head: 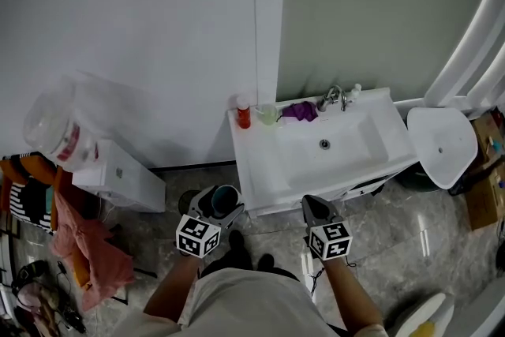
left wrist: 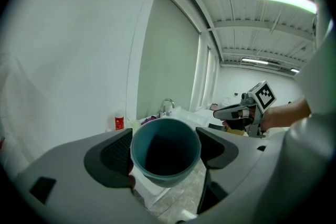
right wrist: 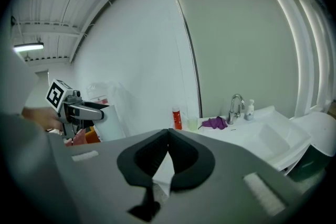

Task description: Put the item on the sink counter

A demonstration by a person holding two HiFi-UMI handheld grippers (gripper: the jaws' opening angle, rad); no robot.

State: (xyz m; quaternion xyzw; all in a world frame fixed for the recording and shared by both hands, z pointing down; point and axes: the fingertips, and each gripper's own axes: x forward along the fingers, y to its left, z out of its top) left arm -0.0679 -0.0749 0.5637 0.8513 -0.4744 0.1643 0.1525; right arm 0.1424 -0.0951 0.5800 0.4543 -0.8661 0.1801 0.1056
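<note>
A teal cup [head: 225, 201] sits sideways between the jaws of my left gripper [head: 215, 209], which is shut on it just in front of the sink counter's [head: 260, 162] left corner. In the left gripper view the open mouth of the cup [left wrist: 165, 152] faces the camera, with a pad pressed on each side, so the left gripper [left wrist: 165, 148] grips it. My right gripper [head: 313, 207] hovers at the counter's front edge. Its jaws meet in the right gripper view, so the right gripper [right wrist: 168, 138] is shut on nothing.
On the counter's back edge stand a red bottle [head: 243, 114], a green cup [head: 268, 114], a purple cloth [head: 300, 110], a faucet [head: 333, 97] and a small white bottle [head: 356, 91]. A white box [head: 118, 179] and pink cloth [head: 87, 249] lie left; a white seat [head: 442, 142] stands right.
</note>
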